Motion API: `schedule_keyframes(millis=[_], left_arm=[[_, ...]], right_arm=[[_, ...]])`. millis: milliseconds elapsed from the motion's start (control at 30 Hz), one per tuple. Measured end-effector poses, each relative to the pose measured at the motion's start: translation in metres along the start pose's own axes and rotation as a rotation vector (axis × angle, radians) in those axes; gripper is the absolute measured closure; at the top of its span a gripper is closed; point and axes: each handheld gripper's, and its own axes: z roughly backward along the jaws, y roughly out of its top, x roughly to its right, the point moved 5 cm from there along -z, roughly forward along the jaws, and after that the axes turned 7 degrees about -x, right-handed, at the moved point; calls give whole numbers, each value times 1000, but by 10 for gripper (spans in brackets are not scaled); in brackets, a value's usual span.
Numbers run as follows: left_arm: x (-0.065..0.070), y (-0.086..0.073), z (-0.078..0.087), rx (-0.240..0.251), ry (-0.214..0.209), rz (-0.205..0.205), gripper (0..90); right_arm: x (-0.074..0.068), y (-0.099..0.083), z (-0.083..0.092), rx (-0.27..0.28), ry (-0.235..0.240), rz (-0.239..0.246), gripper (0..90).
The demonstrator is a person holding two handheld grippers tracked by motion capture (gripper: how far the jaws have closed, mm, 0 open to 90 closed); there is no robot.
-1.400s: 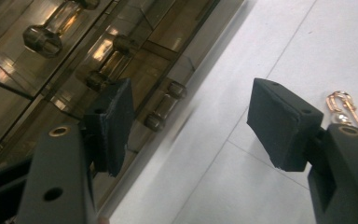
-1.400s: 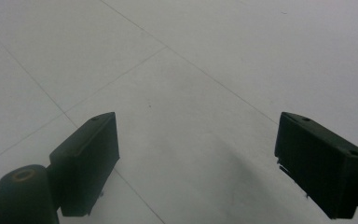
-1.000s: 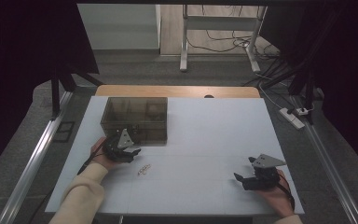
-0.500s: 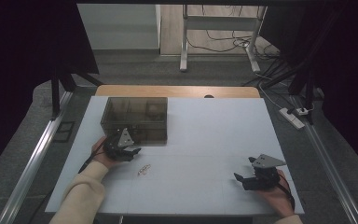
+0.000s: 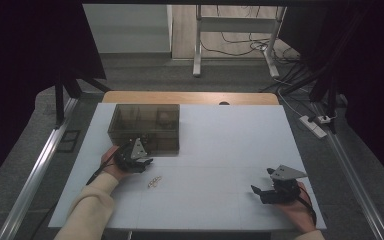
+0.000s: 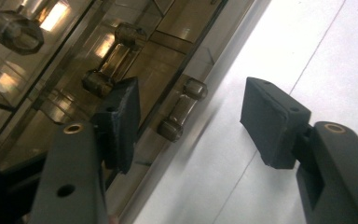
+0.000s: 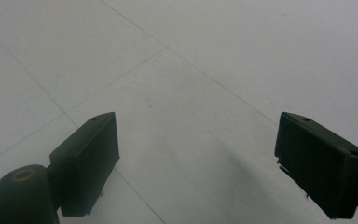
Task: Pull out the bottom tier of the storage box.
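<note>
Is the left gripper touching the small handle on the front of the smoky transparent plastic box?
Apart. In the left gripper view the handle of the box lies between the left gripper's open pads, with a clear gap on both sides.

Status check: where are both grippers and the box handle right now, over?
Left gripper open at the smoky clear plastic drawer box, jaws just been closing around its barrel-shaped front handle, not gripped. Right gripper open over bare white table. Nothing in the way.
</note>
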Motion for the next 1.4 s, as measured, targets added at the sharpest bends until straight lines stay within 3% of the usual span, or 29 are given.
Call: schedule_keyframes(millis=[800,1400], left_arm=[[-3,0,-6,-18,60,-14,529],[-1,0,-4,-18,51,-36,548]], right_arm=[[-1,0,-2,-6,3,0,137],[0,-1,-1,-9,3,3,137]])
